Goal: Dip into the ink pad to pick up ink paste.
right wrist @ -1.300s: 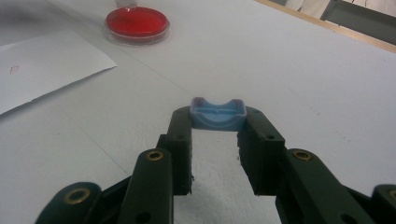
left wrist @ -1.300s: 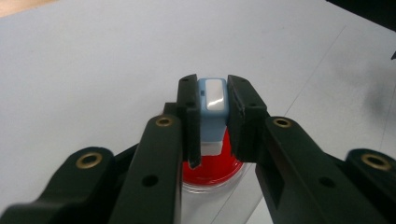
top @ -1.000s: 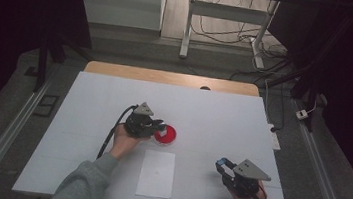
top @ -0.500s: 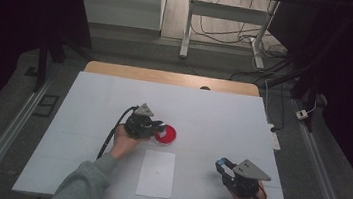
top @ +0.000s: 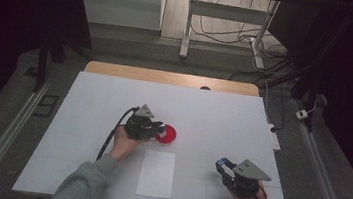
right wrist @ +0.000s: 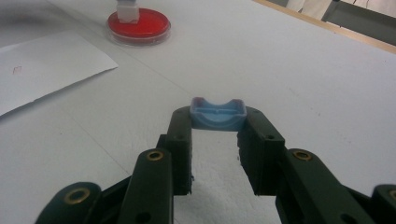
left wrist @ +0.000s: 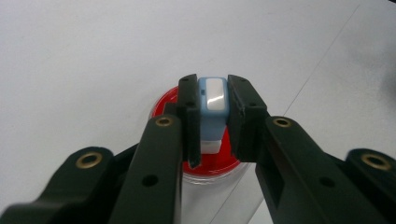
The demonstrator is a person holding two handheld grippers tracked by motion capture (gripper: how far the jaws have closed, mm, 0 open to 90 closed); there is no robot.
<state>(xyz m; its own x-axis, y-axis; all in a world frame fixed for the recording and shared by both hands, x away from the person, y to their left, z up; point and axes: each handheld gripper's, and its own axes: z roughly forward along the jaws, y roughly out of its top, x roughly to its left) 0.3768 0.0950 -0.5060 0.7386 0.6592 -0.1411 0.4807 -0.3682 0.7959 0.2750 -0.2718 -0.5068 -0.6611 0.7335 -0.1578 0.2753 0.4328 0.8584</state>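
In the left gripper view my left gripper (left wrist: pixel 212 91) is shut on a small blue and white stamp (left wrist: pixel 211 100), whose lower end rests on a round red ink pad (left wrist: pixel 212 163). From above, that gripper (top: pixel 158 128) reaches onto the pad (top: pixel 169 135) near the table's middle. A curved blue cap (right wrist: pixel 218 114) is pinched between the tips of my right gripper (right wrist: pixel 218 119), just above the white tabletop. That gripper (top: pixel 221 164) sits at the front right with the blue cap (top: pixel 220 162) at its tip. A white paper sheet (top: pixel 156 173) lies in front of the pad.
The white tabletop (top: pixel 223 115) ends in a wooden strip (top: pixel 167 77) at the far side. The right gripper view has the paper sheet (right wrist: pixel 42 65) at left, with the ink pad (right wrist: pixel 144 25) and stamp (right wrist: pixel 127 11) beyond. Metal rails run along both table sides.
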